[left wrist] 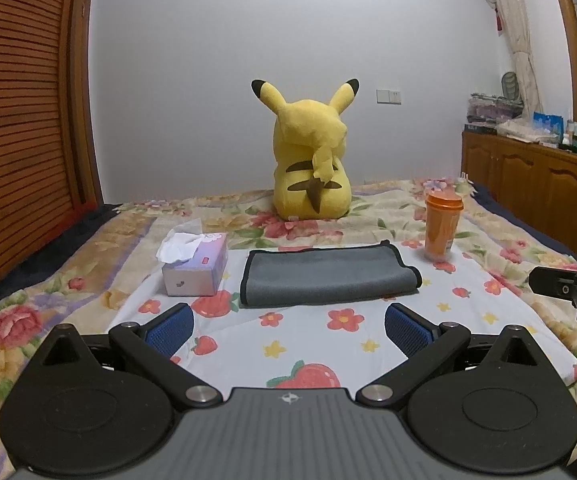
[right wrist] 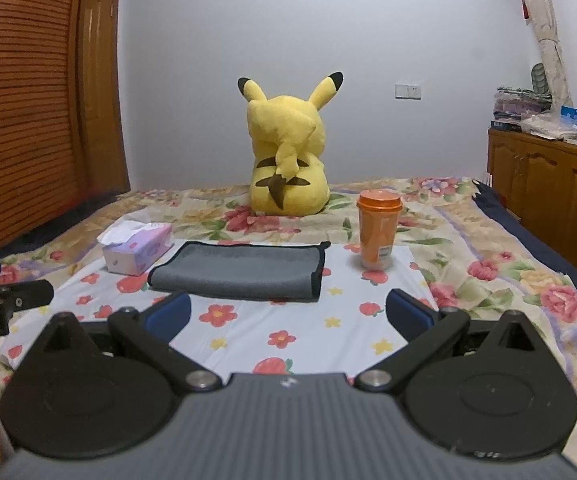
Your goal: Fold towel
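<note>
A bed [left wrist: 88,240] with a flowered cover fills the lower part of both views, and a white cloth [left wrist: 308,344] printed with strawberries and small flowers lies spread over its near part. A yellow plush toy [left wrist: 310,160] sits upright at the far side of the bed, its back to the cameras. The grey towel [left wrist: 328,276], edged in black, lies flat on the white cloth, already doubled over once, with its fold toward the left. Just left of it stands a tissue box [left wrist: 196,268] with a tissue sticking up; to its right, a little apart, stands an orange cup [left wrist: 442,226] with a lid. The left gripper [left wrist: 288,330] hovers above the cloth just short of the towel, jaws spread wide and empty. The right gripper [right wrist: 288,316] hangs beside it at the same height, its jaws likewise spread and holding nothing.
</note>
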Demonstrator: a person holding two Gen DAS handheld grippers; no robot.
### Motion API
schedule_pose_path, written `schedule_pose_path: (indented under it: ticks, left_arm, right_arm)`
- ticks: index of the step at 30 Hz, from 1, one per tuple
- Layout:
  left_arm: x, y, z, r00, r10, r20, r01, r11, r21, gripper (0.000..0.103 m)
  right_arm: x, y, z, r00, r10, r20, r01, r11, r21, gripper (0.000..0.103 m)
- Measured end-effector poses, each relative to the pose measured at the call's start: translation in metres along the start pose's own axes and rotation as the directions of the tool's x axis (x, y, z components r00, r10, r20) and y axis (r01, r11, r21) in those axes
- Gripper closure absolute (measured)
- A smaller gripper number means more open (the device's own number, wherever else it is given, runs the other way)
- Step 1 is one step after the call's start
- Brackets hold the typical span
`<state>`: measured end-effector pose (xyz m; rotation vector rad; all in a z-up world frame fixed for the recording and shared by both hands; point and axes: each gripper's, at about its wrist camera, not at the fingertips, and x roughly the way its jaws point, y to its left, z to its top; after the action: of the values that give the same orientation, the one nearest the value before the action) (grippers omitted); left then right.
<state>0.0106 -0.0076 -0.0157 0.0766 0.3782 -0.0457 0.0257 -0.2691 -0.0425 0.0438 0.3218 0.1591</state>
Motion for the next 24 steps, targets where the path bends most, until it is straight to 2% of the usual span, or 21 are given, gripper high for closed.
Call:
schedule_pose_path:
  ticks: [14, 24]
  left_arm:
    - [-0.0069, -0.0034, 0.0021, 0.998, 0.008, 0.058, -0.010, 0.999, 0.035, 0.000]
    - [-0.0083, -0.0031, 0.0019, 0.998, 0.008, 0.063, -0.011, 0.999, 0.037, 0.000]
  right_arm:
    - [-0.0082, -0.0044, 0.0018, 0.998, -0.024, 0.059, 0.024, 1.000, 0.008, 0.000]
    - [-0.0094, -0.0053, 0.0020, 0.997, -0.041, 0.071, 0.040, 0.999, 0.012, 0.000]
